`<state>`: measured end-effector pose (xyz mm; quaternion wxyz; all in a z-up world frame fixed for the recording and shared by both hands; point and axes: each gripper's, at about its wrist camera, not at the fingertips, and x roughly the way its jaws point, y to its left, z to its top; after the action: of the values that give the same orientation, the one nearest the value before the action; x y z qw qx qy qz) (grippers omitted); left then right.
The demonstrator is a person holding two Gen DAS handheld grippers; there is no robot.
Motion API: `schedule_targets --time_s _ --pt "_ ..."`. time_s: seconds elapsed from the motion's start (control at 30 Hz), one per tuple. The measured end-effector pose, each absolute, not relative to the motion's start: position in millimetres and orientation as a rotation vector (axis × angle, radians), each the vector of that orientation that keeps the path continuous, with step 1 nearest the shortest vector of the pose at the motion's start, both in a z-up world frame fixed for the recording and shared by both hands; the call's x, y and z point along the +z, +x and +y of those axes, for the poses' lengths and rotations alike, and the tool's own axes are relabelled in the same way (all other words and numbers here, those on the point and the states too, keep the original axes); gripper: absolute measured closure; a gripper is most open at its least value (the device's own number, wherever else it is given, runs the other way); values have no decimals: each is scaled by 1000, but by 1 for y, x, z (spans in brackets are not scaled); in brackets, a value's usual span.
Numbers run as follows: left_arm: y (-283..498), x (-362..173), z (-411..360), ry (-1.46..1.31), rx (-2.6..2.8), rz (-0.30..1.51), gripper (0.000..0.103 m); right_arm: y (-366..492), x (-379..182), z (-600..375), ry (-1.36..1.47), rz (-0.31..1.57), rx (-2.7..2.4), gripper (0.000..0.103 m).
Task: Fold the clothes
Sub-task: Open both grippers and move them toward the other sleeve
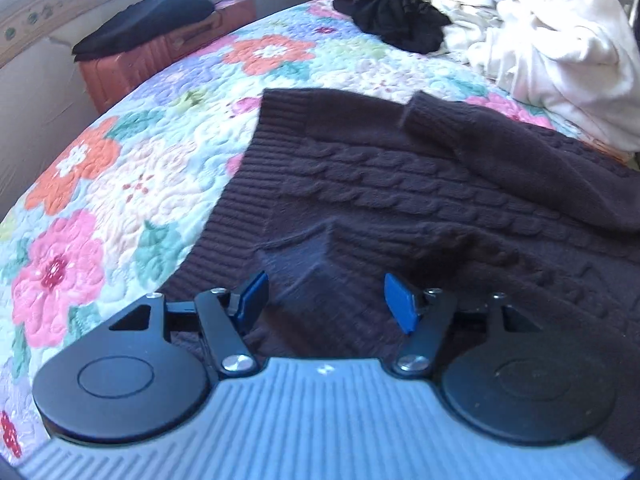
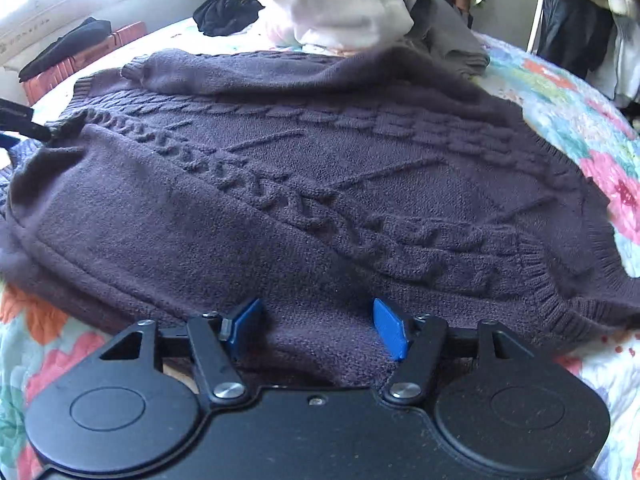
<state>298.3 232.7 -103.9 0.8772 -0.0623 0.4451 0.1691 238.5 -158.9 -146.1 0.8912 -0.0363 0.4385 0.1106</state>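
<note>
Both sets of jaws gape over a dark cable-knit sweater (image 1: 400,200) spread on the floral quilt (image 1: 120,184): left gripper (image 1: 325,300), right gripper (image 2: 316,326). At twelve o'clock, white laundry (image 1: 552,48) heaps beyond.

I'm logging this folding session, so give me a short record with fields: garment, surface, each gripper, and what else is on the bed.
garment: dark cable-knit sweater, spread on the bed, one sleeve folded across the body
surface: floral quilt
left gripper: open, over the sweater near its ribbed hem, nothing held
right gripper: open, sweater edge lying between its fingers, not clamped
other clothes: white pile and black garment at the far side of the bed
beside bed: orange suitcase with a dark folded item on top
</note>
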Motion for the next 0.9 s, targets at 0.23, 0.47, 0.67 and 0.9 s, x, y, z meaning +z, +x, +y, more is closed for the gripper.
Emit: schedule_targets --time_s 0.23,0.47,0.67,0.9 --pt "289 -118 247 -234 292 1003 26 233 -145 -163 -52 887 216 31" --pt "295 -121 218 -146 189 989 87 231 -147 -161 -74 874 212 27" --pt "277 -89 205 -77 197 882 86 232 -147 -162 -67 873 214 25" --pt "289 -118 221 -156 248 1030 76 232 -146 -161 -76 870 207 23"
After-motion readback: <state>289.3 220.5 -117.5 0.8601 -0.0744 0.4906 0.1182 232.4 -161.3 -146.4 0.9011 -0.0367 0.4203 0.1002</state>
